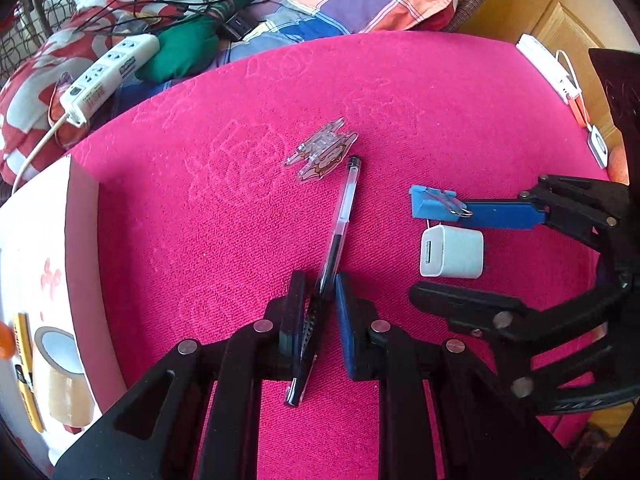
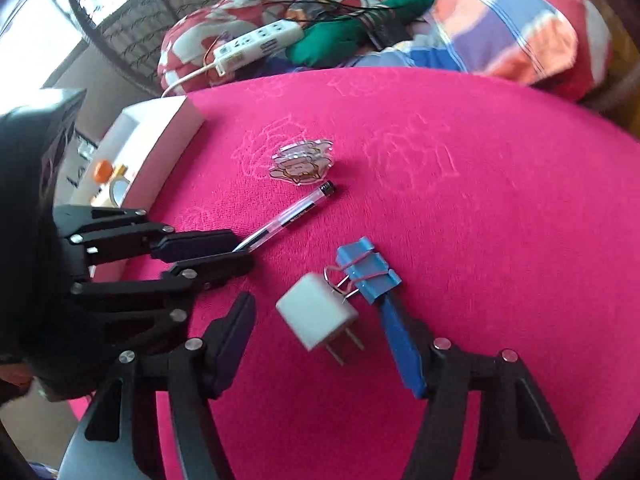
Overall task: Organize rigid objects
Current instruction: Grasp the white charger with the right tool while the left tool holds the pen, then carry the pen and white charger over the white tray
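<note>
- Between the fingers of my left claw [image 1: 320,292] lies the clear pen [image 1: 334,248], its grip end between the two pads; whether they press it I cannot tell.
- Ahead of that claw, past the pen's far tip, sits a transparent cartoon clip [image 1: 322,154] on the pink surface [image 1: 200,240].
- My right claw [image 2: 316,308] gapes wide around the white charger [image 2: 318,322], not touching it.
- Just beyond its blue fingertip rests the blue binder clip [image 2: 366,270].
</note>
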`<move>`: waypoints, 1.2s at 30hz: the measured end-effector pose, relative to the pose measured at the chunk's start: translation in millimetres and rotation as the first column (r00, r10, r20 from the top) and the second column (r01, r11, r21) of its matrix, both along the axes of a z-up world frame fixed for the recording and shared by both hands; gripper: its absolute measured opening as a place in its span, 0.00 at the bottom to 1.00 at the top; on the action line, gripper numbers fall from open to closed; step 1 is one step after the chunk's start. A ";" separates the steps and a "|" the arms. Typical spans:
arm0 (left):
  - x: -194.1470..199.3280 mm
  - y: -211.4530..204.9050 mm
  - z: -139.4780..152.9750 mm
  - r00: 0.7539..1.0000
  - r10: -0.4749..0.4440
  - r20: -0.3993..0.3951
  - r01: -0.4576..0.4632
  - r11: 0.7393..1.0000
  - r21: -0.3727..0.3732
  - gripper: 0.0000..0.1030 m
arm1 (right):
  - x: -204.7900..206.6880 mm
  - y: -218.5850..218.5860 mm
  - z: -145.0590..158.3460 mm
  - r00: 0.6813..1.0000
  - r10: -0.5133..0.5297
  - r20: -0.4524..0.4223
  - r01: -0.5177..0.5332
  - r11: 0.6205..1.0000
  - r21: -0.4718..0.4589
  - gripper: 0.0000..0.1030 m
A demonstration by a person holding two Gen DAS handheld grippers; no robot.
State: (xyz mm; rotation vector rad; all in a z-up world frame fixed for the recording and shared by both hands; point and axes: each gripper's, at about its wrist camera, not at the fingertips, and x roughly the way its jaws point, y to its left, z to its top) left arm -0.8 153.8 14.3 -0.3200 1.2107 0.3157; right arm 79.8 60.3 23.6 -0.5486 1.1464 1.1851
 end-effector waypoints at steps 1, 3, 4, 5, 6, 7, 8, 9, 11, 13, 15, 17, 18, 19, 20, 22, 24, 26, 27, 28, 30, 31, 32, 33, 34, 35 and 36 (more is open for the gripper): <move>0.0 -1.1 0.0 1.000 -0.003 0.000 0.003 1.000 0.003 0.15 | -4.7 0.8 -0.2 0.999 0.020 0.029 -0.019 1.000 -0.010 0.63; -0.6 -2.3 -0.1 1.000 -0.005 0.006 0.005 1.000 -0.001 0.12 | -11.8 1.4 -1.0 0.996 0.047 0.071 -0.045 0.999 -0.024 0.63; -1.7 -2.1 -0.3 1.000 -0.003 0.010 0.003 1.000 -0.006 0.12 | -13.5 -0.5 -0.9 0.996 0.049 0.072 -0.048 0.999 -0.024 0.61; -3.2 -1.7 -0.4 1.000 0.000 0.012 0.000 1.000 -0.010 0.11 | -12.9 -2.7 -0.2 0.996 0.047 0.075 -0.045 0.999 -0.025 0.49; -5.2 -1.8 -0.1 1.000 0.004 0.015 -0.004 1.000 -0.019 0.10 | -10.8 -5.8 0.6 0.997 0.044 0.068 -0.042 0.999 -0.026 0.38; -7.0 -2.5 -0.2 1.000 0.008 0.016 -0.008 1.000 -0.028 0.09 | -7.9 -8.9 1.3 0.998 0.030 0.052 -0.029 0.999 -0.023 0.38; -10.0 -3.5 0.0 1.000 0.013 0.018 -0.013 0.999 -0.032 0.09 | -6.0 -12.5 2.0 0.999 0.016 0.043 -0.015 1.000 -0.021 0.38; -13.5 -4.7 0.3 1.000 0.021 0.021 -0.020 0.999 -0.040 0.09 | -5.2 -16.7 2.7 0.999 0.004 0.037 -0.003 1.000 -0.019 0.38; -21.9 -6.9 0.2 0.999 0.044 0.028 -0.042 0.997 -0.067 0.09 | -1.7 -29.6 4.2 0.999 -0.032 -0.003 0.032 0.999 -0.010 0.38; -29.4 -9.6 0.7 0.997 0.065 0.036 -0.062 0.995 -0.084 0.09 | 0.4 -43.2 6.7 0.996 -0.078 -0.046 0.078 0.997 0.003 0.38; -34.3 -11.9 0.6 0.996 0.082 0.042 -0.078 0.992 -0.100 0.09 | 4.4 -56.3 6.7 0.989 -0.123 -0.082 0.124 0.992 0.007 0.38; -35.8 -13.6 1.1 0.995 0.092 0.043 -0.087 0.991 -0.105 0.09 | 5.0 -63.0 7.0 0.983 -0.148 -0.107 0.150 0.989 0.009 0.38; -36.4 -14.5 2.0 0.994 0.095 0.044 -0.090 0.990 -0.107 0.09 | 5.1 -65.4 8.0 0.982 -0.156 -0.110 0.158 0.987 0.010 0.38; -36.0 -15.2 3.4 0.994 0.094 0.049 -0.088 0.990 -0.113 0.09 | 5.1 -67.6 9.2 0.981 -0.163 -0.106 0.166 0.986 0.015 0.38; -35.3 -16.0 4.6 0.994 0.090 0.056 -0.083 0.990 -0.116 0.09 | 4.9 -68.3 10.3 0.980 -0.163 -0.111 0.166 0.986 0.021 0.38; -34.9 -17.6 6.5 0.995 0.082 0.060 -0.075 0.992 -0.106 0.09 | 4.7 -66.4 11.0 0.982 -0.159 -0.099 0.161 0.987 0.018 0.38; -35.6 -18.6 10.5 0.994 0.082 0.073 -0.074 0.991 -0.112 0.09 | 3.6 -64.3 13.3 0.985 -0.151 -0.089 0.153 0.988 0.017 0.38; -37.9 -19.2 17.3 0.992 0.088 0.091 -0.077 0.990 -0.115 0.09 | 1.2 -63.6 20.0 0.987 -0.138 -0.078 0.141 0.990 0.031 0.38; -39.6 -19.8 22.6 0.990 0.091 0.104 -0.079 0.990 -0.115 0.09 | 0.7 -63.7 24.1 0.988 -0.136 -0.078 0.139 0.989 0.041 0.38; -41.3 -20.0 29.2 0.988 0.097 0.120 -0.083 0.990 -0.115 0.09 | -0.4 -64.5 32.1 0.987 -0.136 -0.081 0.141 0.988 0.061 0.38; -46.1 -20.7 44.4 0.981 0.108 0.158 -0.091 0.990 -0.111 0.09 | -0.4 -66.4 44.3 0.987 -0.136 -0.084 0.143 0.986 0.091 0.38; -48.2 -21.3 52.4 0.978 0.111 0.176 -0.093 0.990 -0.104 0.09 | -0.8 -68.7 52.4 0.987 -0.136 -0.085 0.145 0.983 0.113 0.38; -51.4 -22.8 62.5 0.974 0.114 0.197 -0.098 0.991 -0.092 0.09 | -2.0 -70.4 62.4 0.987 -0.136 -0.088 0.148 0.979 0.138 0.38; -54.1 -24.0 71.5 0.969 0.118 0.215 -0.103 0.991 -0.081 0.09 | -3.5 -72.0 72.7 0.986 -0.139 -0.087 0.152 0.975 0.164 0.38; -56.7 -24.4 79.9 0.965 0.125 0.229 -0.112 0.991 -0.069 0.09 | -4.8 -72.9 81.3 0.986 -0.139 -0.090 0.154 0.971 0.185 0.38; -60.0 -25.8 89.4 0.961 0.134 0.244 -0.125 0.991 -0.054 0.09 | -5.3 -73.9 88.1 0.986 -0.138 -0.091 0.154 0.967 0.203 0.38; -61.4 -25.6 95.1 0.958 0.140 0.252 -0.133 0.990 -0.044 0.09 | -7.7 -74.8 97.7 0.987 -0.138 -0.087 0.154 0.962 0.227 0.38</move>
